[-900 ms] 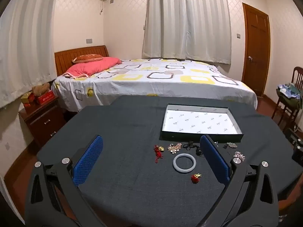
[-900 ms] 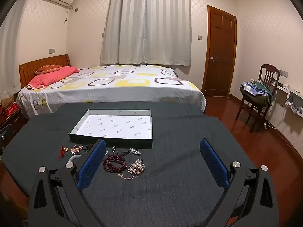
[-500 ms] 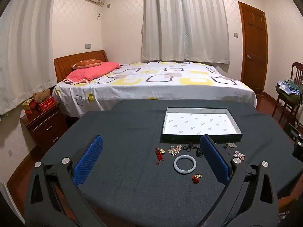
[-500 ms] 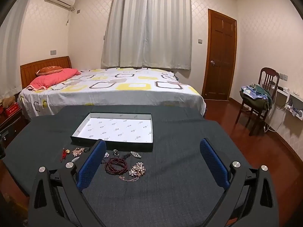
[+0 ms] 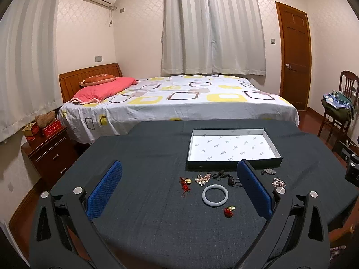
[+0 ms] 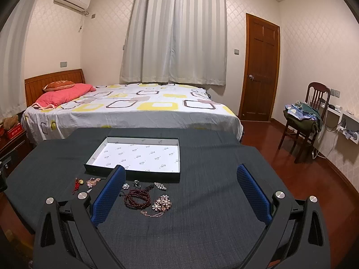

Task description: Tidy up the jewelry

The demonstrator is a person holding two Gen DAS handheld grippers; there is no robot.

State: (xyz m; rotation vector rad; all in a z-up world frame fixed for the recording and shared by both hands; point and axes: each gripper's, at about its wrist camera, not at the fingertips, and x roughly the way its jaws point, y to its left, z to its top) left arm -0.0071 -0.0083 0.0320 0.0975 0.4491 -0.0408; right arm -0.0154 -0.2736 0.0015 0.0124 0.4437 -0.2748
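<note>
Nothing is sorted yet, as far as the views show. The tray [image 5: 233,165] sits toward the far edge of the bench [image 5: 145,224], its white lining bare. All the jewelry lies loose on the dark cloth in a band just in front of the tray's near wall.

In the left view that band holds a red knot charm [image 5: 185,184], a small gold cluster [image 5: 203,178], a black cord piece [image 5: 221,174], a white bangle [image 5: 215,195] and a red-and-gold charm [image 5: 228,211] nearest the front edge. In the right view there are a dark bead string [image 6: 137,199], a pearl brooch [image 6: 162,204] and a silver brooch [image 6: 160,186] close to the tray wall. So every piece is left to move, by my reading.

The left gripper [image 5: 179,190] hangs above the bench with its fingers wide apart and nothing between them. The right gripper [image 6: 179,192] is the same: fingers spread, holding nothing.

Room is generous. The near half of the bench is bare cloth, and so are the strips to the left and right of the tray. The tight spots are the pieces just beside the tray wall and the clustered ones, where a finger may nudge a neighbour. The tray wall is low, so lifting over it should be easy. The bed [image 6: 134,109] stands beyond the far edge.
</note>
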